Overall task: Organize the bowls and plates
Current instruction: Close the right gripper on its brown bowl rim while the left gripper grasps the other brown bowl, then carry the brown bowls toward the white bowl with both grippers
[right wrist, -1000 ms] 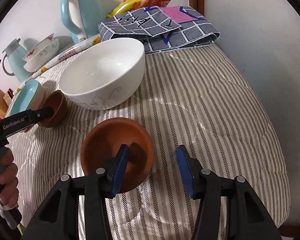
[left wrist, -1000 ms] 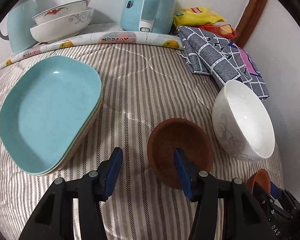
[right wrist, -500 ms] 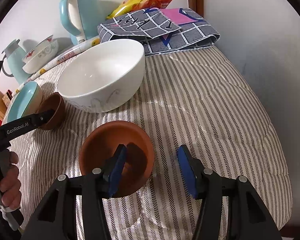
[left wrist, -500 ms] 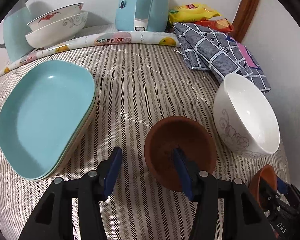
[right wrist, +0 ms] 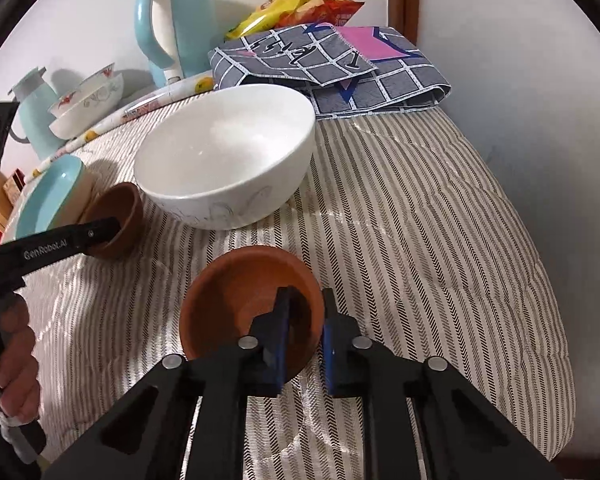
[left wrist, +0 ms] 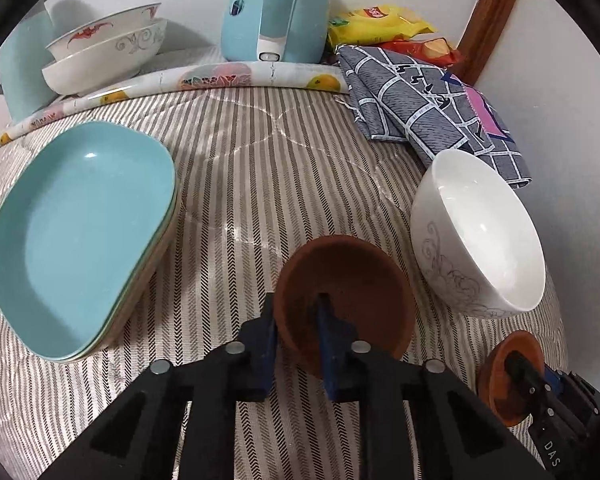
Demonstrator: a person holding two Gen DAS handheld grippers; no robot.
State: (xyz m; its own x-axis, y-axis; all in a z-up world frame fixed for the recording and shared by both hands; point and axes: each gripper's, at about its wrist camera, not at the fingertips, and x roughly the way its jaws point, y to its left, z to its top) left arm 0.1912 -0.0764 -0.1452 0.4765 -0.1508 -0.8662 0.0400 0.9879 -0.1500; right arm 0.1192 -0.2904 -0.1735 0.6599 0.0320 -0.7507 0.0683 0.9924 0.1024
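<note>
On striped bed [left wrist: 260, 168]: both claws just closing, left claw [left wrist: 296, 344] pinching dark brown bowl [left wrist: 344, 300] rim, right claw [right wrist: 304, 344] pinching terracotta bowl [right wrist: 252, 304] rim; bowls likely light, rigid, breakable; rim grip suits.

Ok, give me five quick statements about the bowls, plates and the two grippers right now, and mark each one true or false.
1. The left gripper is clamped on the rim of a brown bowl. True.
2. The right gripper is open over bare cloth. False: it is shut on the rim of another brown bowl, its jaws having just closed.
3. The white bowl stands between the two brown bowls and the folded checked cloth. True.
4. The teal plates hold a brown bowl. False: the top plate is empty.
5. Two patterned bowls are stacked by the wall. True.
</note>
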